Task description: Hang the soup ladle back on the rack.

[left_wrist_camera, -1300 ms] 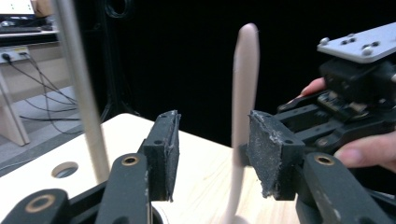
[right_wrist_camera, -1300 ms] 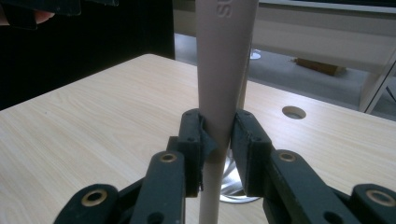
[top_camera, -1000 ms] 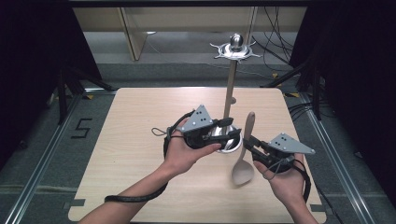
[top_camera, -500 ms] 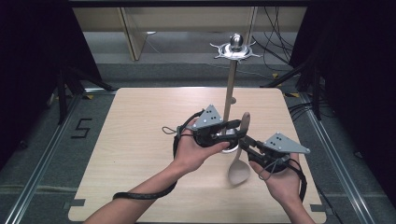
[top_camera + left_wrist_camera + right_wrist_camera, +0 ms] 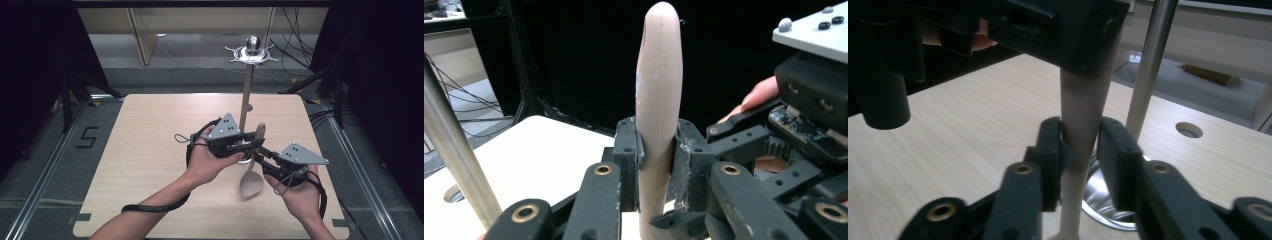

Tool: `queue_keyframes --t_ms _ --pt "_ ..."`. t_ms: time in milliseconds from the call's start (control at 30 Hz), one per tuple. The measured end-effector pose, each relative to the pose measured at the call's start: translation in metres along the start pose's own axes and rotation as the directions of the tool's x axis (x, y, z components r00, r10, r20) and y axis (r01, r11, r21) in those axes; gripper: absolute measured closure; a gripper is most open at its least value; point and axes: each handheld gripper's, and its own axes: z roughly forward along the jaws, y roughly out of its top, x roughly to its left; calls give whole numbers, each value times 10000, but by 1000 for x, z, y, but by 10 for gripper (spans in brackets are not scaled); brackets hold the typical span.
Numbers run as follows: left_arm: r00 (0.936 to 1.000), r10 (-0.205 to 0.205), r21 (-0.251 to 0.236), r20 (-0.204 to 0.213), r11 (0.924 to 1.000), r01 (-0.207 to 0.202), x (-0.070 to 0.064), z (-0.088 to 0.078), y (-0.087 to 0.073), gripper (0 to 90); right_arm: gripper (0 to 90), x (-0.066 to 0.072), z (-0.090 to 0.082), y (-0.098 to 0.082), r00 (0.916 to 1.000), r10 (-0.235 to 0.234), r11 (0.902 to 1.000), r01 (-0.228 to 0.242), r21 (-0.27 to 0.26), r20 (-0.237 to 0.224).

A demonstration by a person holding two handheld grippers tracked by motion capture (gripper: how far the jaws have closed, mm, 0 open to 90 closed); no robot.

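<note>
The left gripper (image 5: 656, 165) has just clenched its jaws on the handle of the beige spoon (image 5: 252, 165), both pads pressed flat against it, the rounded handle tip standing above them. Lower on the same handle, the right gripper (image 5: 1080, 150) has just been easing its jaws apart; the handle sits between them, one pad about touching, the other showing a sliver of gap, so I'd call it released. The spoon hangs upright between the two hands, bowl down, just above the worktop (image 5: 150, 140) and right beside the steel pole (image 5: 246, 95) of the hook stand, over its round base. My worry is the handover: with one narrow grip high on the handle, the heavier bowl could swing or the spoon twist in the pads. It could also knock the pole if lifted carelessly.
</note>
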Motion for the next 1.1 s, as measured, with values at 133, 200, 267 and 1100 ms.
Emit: queue_keyframes --t_ms 133,200,267,1100 --pt "9994 309 177 146 9994 -312 7 -4 3 739 515 0 -7 0 9998 35 9997 -31 223 -184" --pt "9983 519 251 267 9983 -526 12 -6 4 739 481 -2 -11 -2 9992 -125 9997 132 186 -378" --pt "9973 615 278 413 9976 -626 16 -8 6 738 456 -3 -16 -7 9993 -151 9997 158 192 -354" --pt "9933 889 -30 744 9960 -890 47 -23 36 738 430 -52 -29 -77 9809 1674 9634 -1841 1951 992"
